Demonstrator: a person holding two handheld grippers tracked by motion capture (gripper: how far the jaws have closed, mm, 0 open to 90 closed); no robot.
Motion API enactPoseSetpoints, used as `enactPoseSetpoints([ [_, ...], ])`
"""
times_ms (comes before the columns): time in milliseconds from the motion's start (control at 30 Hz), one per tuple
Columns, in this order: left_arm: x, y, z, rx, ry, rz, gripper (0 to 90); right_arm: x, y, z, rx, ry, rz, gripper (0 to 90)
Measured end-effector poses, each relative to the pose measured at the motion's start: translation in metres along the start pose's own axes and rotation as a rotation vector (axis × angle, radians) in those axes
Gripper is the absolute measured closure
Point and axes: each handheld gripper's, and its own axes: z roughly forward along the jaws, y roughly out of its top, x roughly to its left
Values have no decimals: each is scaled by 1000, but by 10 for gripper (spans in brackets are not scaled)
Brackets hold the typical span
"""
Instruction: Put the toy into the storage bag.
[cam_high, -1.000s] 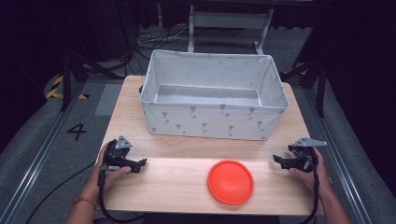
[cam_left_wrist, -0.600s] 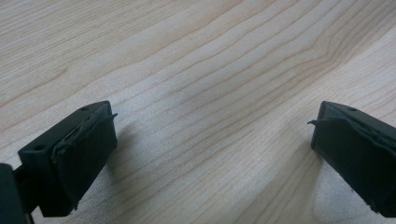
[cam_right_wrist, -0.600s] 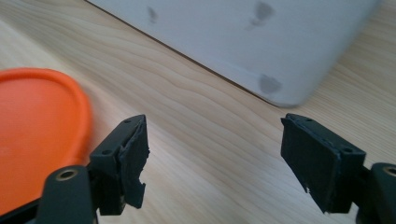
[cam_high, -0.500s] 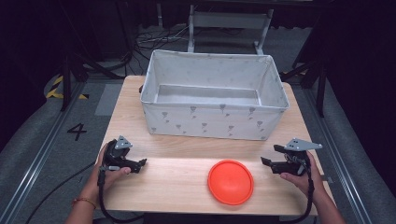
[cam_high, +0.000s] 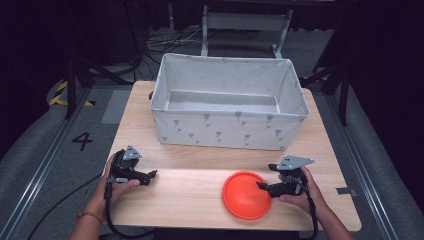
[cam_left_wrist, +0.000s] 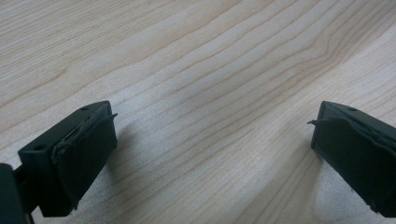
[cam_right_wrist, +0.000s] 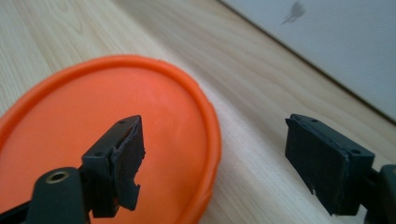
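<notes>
An orange disc (cam_high: 245, 195) lies flat on the wooden table (cam_high: 185, 200), near its front edge and right of the middle. My right gripper (cam_high: 260, 186) is at the disc's right rim, pointing left, and is open. Its jaws have just been opening a little. In the right gripper view one jaw hangs over the orange disc (cam_right_wrist: 116, 116) and the other over bare wood, so my right gripper (cam_right_wrist: 212, 135) straddles the rim without pressing on it. My left gripper (cam_high: 152, 175) rests at the table's left front, open, with nothing but wood between the jaws of my left gripper (cam_left_wrist: 212, 126).
A large white fabric bin (cam_high: 230, 130) with small grey marks stands across the back half of the table; its inside looks bare. Its wall (cam_right_wrist: 336, 46) rises just beyond the disc. Bare wood lies between the two grippers.
My right gripper has slid left from the table's right edge to the disc's rim. The left gripper and the disc have stayed where they were.
</notes>
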Motion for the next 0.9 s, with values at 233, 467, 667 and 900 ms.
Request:
enactPoseSetpoints([
  [233, 0, 0, 0, 0, 0, 0, 5, 3, -6, 24, 76, 35, -16, 193],
  [467, 0, 0, 0, 0, 0, 0, 5, 9, -10, 31, 67, 57, -27, 183],
  [667, 0, 0, 0, 0, 0, 0, 5, 12, -9, 29, 56, 89, -35, 312],
  [900, 0, 0, 0, -1, -1, 0, 5, -1, -8, 27, 24, 105, 53, 588],
])
